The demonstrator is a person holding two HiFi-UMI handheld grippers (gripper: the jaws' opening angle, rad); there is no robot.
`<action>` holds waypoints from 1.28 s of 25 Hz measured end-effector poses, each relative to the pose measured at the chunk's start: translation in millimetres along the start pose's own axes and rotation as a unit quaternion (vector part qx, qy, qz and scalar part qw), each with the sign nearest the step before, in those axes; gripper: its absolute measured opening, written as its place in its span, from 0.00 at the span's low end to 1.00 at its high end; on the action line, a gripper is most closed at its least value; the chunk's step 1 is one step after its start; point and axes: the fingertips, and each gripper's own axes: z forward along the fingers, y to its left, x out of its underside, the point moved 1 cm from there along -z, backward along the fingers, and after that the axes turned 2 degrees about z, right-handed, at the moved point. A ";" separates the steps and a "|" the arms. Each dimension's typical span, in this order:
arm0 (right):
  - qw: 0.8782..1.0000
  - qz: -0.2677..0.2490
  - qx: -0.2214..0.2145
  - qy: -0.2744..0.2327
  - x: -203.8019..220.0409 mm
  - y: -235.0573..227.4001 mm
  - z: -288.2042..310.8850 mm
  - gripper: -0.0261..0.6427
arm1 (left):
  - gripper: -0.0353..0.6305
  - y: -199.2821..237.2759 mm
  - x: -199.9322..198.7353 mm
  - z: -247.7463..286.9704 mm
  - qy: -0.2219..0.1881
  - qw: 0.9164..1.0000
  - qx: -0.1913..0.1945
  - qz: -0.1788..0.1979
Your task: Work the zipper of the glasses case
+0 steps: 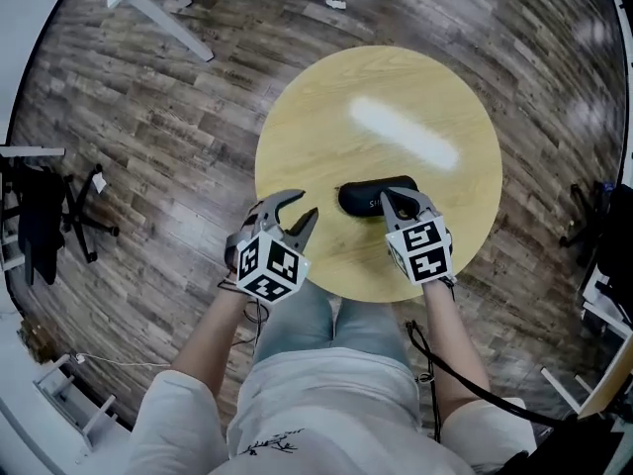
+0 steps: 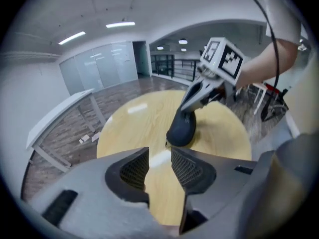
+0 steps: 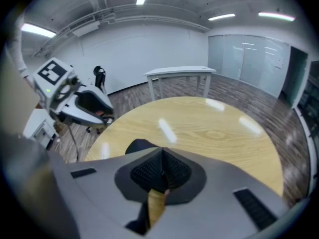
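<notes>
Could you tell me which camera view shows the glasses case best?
The head view: the glasses case shows lengthwise from above, only its right end covered. The left gripper view shows it end-on; the right gripper view, just a sliver.

- Black glasses case (image 1: 366, 194) is standing out against a pale yellow, wood-grained table (image 1: 326, 107).
- Grey left gripper (image 1: 305, 206) and right gripper (image 1: 401, 202) are wearing black-and-white square markers.
- Floor (image 1: 148, 117) is showing grey-brown planks.

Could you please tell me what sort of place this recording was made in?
Probably an open-plan office or lab: a wood-plank floor, glass partition walls, ceiling strip lights, and a white desk beyond the round table.
</notes>
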 end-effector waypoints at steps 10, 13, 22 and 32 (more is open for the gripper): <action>0.960 0.097 0.041 -0.259 -111.8 50.4 -185.8 0.03 | 0.06 -17.4 -158.4 -148.7 -0.250 0.947 -0.067 -0.189; 0.959 0.092 0.064 -0.259 -118.4 50.1 -194.0 0.03 | 0.06 -14.9 -176.0 -136.9 -0.256 0.941 -0.069 -0.209; 0.946 0.145 0.089 -0.277 -90.0 28.0 -229.2 0.03 | 0.06 -40.1 -213.7 -129.1 -0.262 0.944 -0.079 -0.182; 0.953 0.135 0.082 -0.260 -80.7 39.0 -228.9 0.03 | 0.06 -61.1 -200.6 -127.6 -0.244 0.948 -0.064 -0.192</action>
